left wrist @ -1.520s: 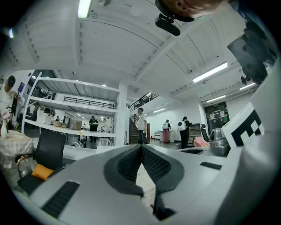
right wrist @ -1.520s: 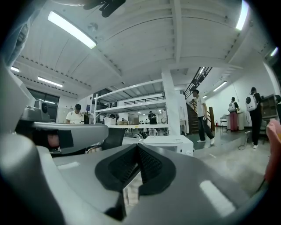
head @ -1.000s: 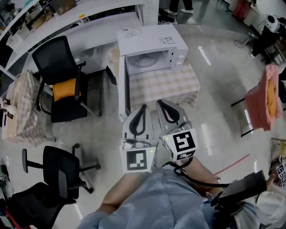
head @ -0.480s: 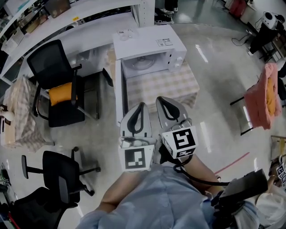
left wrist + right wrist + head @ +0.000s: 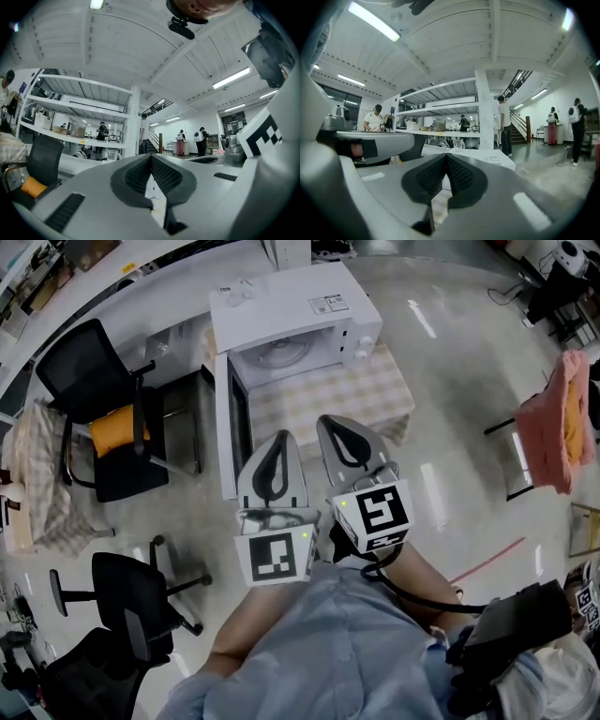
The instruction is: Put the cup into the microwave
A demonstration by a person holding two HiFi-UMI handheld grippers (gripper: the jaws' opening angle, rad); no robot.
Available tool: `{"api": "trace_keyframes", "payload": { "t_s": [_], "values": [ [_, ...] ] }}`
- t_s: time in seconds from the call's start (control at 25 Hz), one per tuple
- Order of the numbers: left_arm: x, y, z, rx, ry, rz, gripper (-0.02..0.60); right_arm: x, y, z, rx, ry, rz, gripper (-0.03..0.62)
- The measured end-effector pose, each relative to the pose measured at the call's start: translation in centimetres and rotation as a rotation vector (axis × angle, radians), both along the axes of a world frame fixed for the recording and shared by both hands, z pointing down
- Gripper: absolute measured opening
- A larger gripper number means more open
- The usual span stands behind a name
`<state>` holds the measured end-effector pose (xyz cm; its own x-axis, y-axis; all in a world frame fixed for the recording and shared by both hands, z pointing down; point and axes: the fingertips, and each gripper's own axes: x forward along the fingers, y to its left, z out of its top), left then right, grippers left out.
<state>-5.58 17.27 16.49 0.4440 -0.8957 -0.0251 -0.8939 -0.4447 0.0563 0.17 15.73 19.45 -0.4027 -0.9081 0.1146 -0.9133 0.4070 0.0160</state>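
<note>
Delta vs 1 s back: left tool and right tool have moved closer to the microwave, side by side and aimed at it. Both have jaws together, nothing held. The door is already swung open and the cavity looks free. The cup, clear glass, sits on top of the microwave, untouched. So approach phase only, grasp not started. Text: sticker on the microwave top is too small to read and no brand is legible.

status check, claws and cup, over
left claw and right claw shut, both empty. cup on top of microwave, untouched. door open, nothing seen blocking.
</note>
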Motion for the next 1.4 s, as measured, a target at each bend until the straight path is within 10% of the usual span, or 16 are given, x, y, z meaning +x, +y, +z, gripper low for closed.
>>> {"api": "trace_keyframes", "payload": {
  "t_s": [0.76, 1.4],
  "values": [
    [8.5, -12.4, 0.1, -0.006, -0.064, -0.094, 0.006, 8.2, -12.1, 0.2, -0.022, -0.055, -0.077, 0.002],
    [6.7, -17.3, -1.0, 0.036, -0.044, -0.191, 0.006, 6.2, -17.8, -1.5, 0.040, -0.043, -0.189, 0.002]
  ]
}}
